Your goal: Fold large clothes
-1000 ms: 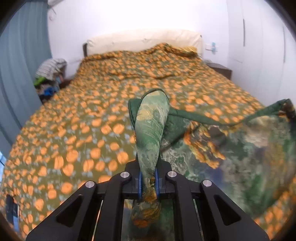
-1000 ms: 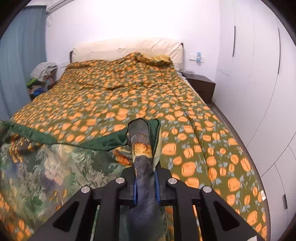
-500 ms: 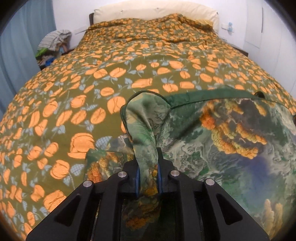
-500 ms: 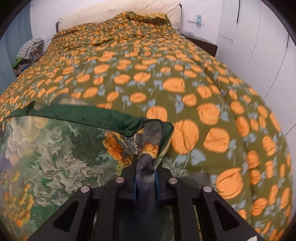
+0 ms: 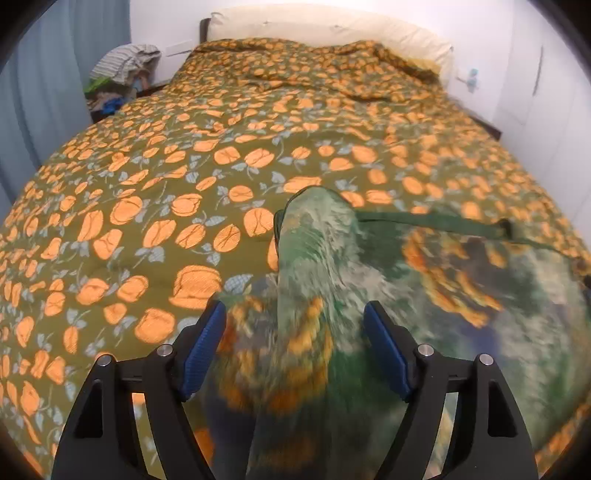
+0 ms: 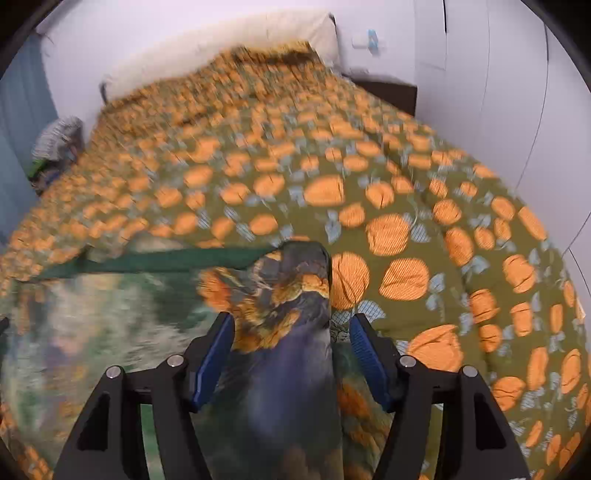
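A large garment (image 5: 461, 288) with a green, blue and orange print lies spread on the bed, its dark green hem running across its far edge. My left gripper (image 5: 295, 328) is open, with a bunched corner of the garment standing loose between its blue pads (image 5: 205, 343). My right gripper (image 6: 291, 343) is open too, with the other bunched corner (image 6: 291, 291) standing between its fingers. The garment also shows in the right wrist view (image 6: 92, 332), spread to the left.
The bed is covered by an olive quilt with orange pumpkins (image 5: 184, 166), with a cream headboard cushion (image 5: 314, 26) at the far end. A pile of clothes (image 5: 118, 74) sits at the far left. A dark nightstand (image 6: 388, 92) and white wardrobe doors (image 6: 498, 92) stand at the right.
Both grippers have opened and let go of the garment's corners, which they held clamped half a second ago. The garment has come down flat onto the quilt.
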A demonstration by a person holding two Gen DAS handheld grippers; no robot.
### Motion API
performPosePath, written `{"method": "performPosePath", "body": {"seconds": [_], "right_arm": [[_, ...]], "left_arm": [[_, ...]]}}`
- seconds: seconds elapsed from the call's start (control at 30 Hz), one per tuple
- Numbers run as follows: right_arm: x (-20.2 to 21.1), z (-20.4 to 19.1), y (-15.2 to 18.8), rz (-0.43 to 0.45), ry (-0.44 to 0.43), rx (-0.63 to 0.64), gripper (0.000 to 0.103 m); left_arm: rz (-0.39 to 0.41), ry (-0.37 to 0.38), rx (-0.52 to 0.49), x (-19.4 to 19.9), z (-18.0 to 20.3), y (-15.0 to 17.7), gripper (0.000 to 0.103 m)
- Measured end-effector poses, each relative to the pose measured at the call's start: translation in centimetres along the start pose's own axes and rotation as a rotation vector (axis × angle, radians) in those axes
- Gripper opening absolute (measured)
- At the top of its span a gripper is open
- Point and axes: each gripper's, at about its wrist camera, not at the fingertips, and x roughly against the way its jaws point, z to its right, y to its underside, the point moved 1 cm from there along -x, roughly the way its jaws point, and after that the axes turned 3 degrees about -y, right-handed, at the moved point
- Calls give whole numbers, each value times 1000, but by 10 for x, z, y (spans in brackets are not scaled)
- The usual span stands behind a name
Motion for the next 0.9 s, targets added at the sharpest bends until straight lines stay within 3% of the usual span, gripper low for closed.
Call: {"method": "performPosePath", "body": {"seconds": [0.1,0.2,0.33,0.43,0.53,0.73,0.9], "right_arm": [[38,-9,10,17,-46,69,66],[72,-25,40,11,-158,143,66],[74,-35,89,-94,-273,173,66],[63,-19,109,-128,-168,152,66],[79,-7,113,-68,-45,118,66],[131,-15,131,82,-77,78,66],[144,-34,166,100,-109,69,66]], "left_arm": [[-3,41,-28,26,-3,15,87],[-22,34,-63,34,-5,37,89],[-81,-12,-54,22,-17,59,90],[-78,-18,-15,32,-24,60,89],[-53,-22,-29,56,-20,58,89],[-13,71,-116,93,30,63,89],[-54,182,-214,91,102,63,89]]}}
